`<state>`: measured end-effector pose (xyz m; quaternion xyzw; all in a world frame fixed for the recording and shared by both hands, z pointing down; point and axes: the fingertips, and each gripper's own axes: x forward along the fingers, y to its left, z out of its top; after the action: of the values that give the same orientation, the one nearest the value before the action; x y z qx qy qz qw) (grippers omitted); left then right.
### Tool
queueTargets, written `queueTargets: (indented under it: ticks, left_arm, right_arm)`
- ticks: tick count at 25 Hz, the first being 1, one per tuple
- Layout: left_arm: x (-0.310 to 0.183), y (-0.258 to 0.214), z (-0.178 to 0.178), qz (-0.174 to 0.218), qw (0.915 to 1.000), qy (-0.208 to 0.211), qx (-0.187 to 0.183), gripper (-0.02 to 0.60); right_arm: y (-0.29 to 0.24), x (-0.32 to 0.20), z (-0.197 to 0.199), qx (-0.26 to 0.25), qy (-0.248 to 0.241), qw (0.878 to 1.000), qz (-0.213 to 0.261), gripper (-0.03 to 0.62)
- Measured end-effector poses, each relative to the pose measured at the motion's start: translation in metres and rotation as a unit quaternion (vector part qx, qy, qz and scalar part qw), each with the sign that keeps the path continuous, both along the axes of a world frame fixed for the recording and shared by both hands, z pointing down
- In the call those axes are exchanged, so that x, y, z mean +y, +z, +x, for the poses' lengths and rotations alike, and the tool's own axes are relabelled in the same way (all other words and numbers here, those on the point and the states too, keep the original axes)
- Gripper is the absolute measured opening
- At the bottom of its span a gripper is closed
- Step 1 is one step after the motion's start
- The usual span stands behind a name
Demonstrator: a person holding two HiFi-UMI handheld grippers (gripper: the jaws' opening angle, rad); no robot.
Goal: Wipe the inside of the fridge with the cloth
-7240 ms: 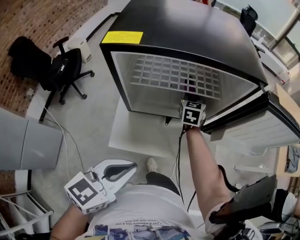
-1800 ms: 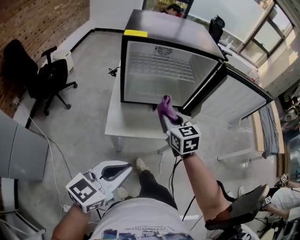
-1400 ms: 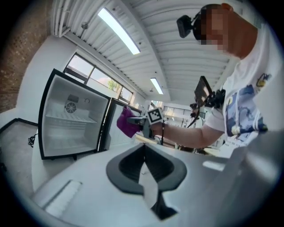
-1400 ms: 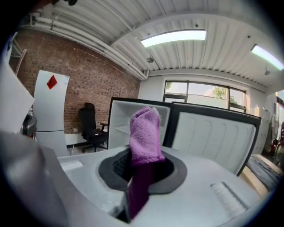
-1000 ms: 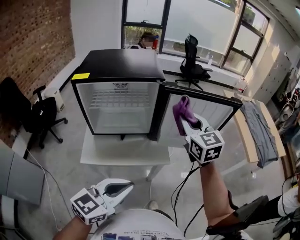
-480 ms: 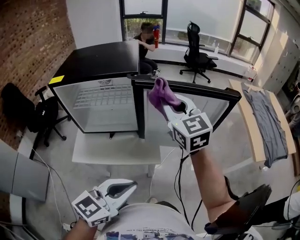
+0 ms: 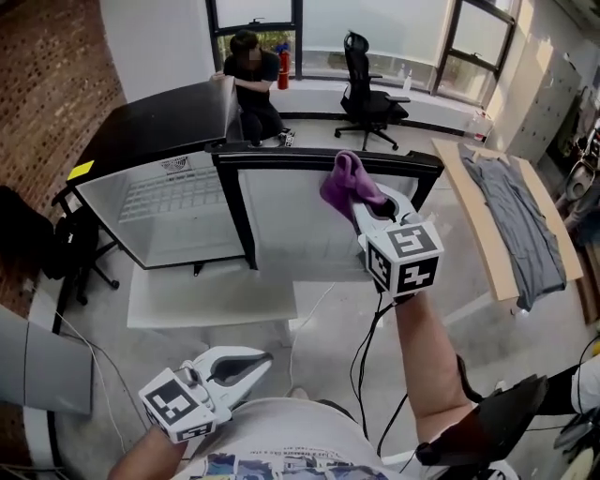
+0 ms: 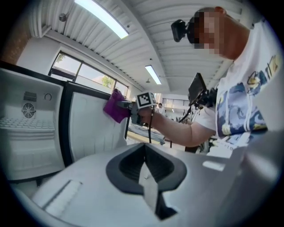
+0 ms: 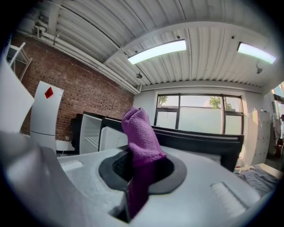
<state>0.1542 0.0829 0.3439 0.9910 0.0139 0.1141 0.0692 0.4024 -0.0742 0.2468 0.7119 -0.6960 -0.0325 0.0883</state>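
Down low, the left gripper [image 7: 255, 357] idles, jaws pressed together on nothing. The right gripper [image 7: 364, 200] has come out of the fridge [image 7: 155, 127] and pinches the one purple cloth [image 7: 344, 182] before the door [image 7: 300, 211], now swung half closed. The wiping looks finished. Two grippers, one cloth, one fridge. Beyond are one crouching person [image 7: 251, 82] and, by the windows, one office chair [image 7: 366, 80].

An office-like lab space is indicated by a brick wall [image 7: 42, 66], a concrete floor [image 7: 525, 375], an office chair [image 7: 364, 82], tall windows [image 7: 370, 23] and a ribbed ceiling [image 9: 111, 26] fitted with strip lights [image 9: 157, 51].
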Motion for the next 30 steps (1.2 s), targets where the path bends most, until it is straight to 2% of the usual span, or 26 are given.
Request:
queueTargets:
  ticks: [9, 15, 18, 22, 26, 30]
  left_arm:
    - [0.021, 0.003, 0.031, 0.001, 0.9991, 0.041, 0.006, 0.006]
    - [0.022, 0.006, 0.032, -0.007, 0.9993, 0.037, 0.008, 0.006]
    - [0.017, 0.008, 0.028, -0.007, 0.9995, 0.029, 0.008, 0.006]
    - [0.013, 0.004, 0.024, -0.019, 0.9996, 0.018, 0.003, 0.006]
    - [0.003, 0.004, 0.009, -0.011, 0.9999, -0.001, 0.002, 0.006]
    - [-0.006, 0.000, -0.012, -0.005, 0.9995, -0.030, 0.002, 0.006]
  right_arm:
    - [0.003, 0.059, 0.076, 0.010, 0.088, 0.996, -0.017, 0.052]
    - [0.010, 0.072, 0.094, 0.004, 0.106, 0.994, -0.032, 0.052]
    - [0.006, 0.072, 0.073, 0.001, 0.077, 0.996, -0.033, 0.052]
    - [0.003, 0.059, 0.010, 0.000, -0.012, 0.999, -0.040, 0.052]
    - [0.015, 0.021, -0.060, -0.018, -0.107, 0.993, -0.054, 0.052]
    - [0.036, -0.020, -0.100, -0.028, -0.147, 0.986, -0.077, 0.052]
